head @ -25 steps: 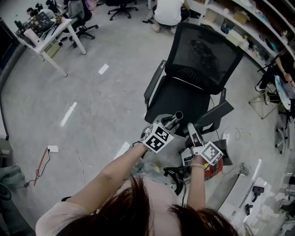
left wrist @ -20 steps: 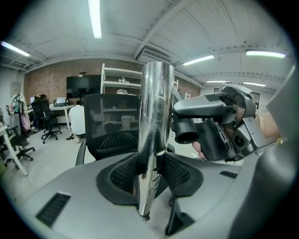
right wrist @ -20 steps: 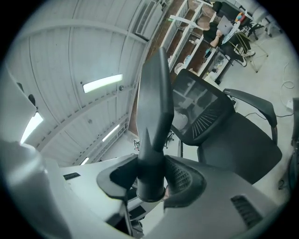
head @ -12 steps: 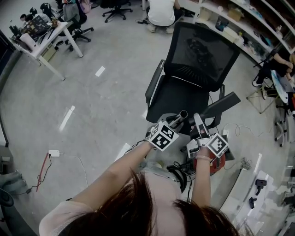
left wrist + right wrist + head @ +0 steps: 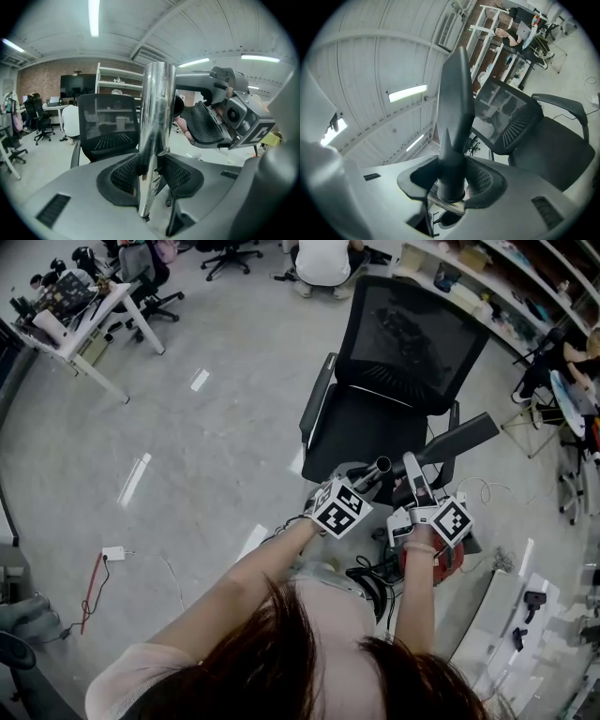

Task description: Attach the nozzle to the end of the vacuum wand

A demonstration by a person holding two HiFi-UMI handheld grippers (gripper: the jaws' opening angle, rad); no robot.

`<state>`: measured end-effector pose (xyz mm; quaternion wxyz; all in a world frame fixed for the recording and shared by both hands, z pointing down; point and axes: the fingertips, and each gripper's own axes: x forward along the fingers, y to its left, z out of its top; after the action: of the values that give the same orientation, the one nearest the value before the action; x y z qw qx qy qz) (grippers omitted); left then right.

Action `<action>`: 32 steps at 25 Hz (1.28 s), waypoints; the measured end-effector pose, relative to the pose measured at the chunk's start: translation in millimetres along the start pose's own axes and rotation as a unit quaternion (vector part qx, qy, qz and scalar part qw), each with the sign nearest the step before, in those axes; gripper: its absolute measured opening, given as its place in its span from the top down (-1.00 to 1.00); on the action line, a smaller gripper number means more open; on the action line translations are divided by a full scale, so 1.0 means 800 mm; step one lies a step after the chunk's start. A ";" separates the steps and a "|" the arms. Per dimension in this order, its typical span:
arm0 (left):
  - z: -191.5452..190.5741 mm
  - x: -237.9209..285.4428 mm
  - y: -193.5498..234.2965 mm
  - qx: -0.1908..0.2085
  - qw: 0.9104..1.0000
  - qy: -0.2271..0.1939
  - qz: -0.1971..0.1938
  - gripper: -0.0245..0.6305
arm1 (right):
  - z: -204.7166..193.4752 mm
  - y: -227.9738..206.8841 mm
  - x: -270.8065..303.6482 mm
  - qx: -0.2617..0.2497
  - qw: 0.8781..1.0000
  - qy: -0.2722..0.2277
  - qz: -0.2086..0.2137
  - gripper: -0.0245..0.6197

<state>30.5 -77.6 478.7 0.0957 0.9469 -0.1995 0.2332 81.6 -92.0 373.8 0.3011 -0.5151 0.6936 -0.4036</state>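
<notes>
My left gripper is shut on the chrome vacuum wand, whose open end points up and away over the chair seat. In the left gripper view the wand stands upright between the jaws of my left gripper. My right gripper is shut on the grey tapered nozzle, held just right of the wand's end. In the right gripper view the nozzle rises from my right gripper with its narrow tip away from me. The two parts are apart.
A black mesh office chair stands right in front of both grippers, its armrest beside the right one. The red vacuum body and its hose lie on the floor below my hands. Shelves run along the right, and a seated person is behind the chair.
Both grippers have moved up and to the right in the head view, closer to the chair seat. They keep the wand and the nozzle side by side.
</notes>
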 end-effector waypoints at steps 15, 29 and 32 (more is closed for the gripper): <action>0.003 0.008 0.001 0.001 1.000 -0.003 -0.011 0.46 | 0.020 0.027 0.023 0.006 0.999 -0.019 0.030 0.37; 0.002 0.009 0.010 -0.004 1.000 -0.006 -0.010 0.46 | -0.001 0.044 0.035 -0.049 0.998 0.016 0.033 0.37; 0.002 0.012 0.009 -0.004 1.000 -0.007 -0.010 0.46 | 0.000 0.042 0.034 -0.071 0.997 0.021 0.027 0.37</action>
<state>35.9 -87.5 482.9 0.1002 0.9501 -0.1913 0.2250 58.1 -113.3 344.3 0.2606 -0.5074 0.7402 -0.3559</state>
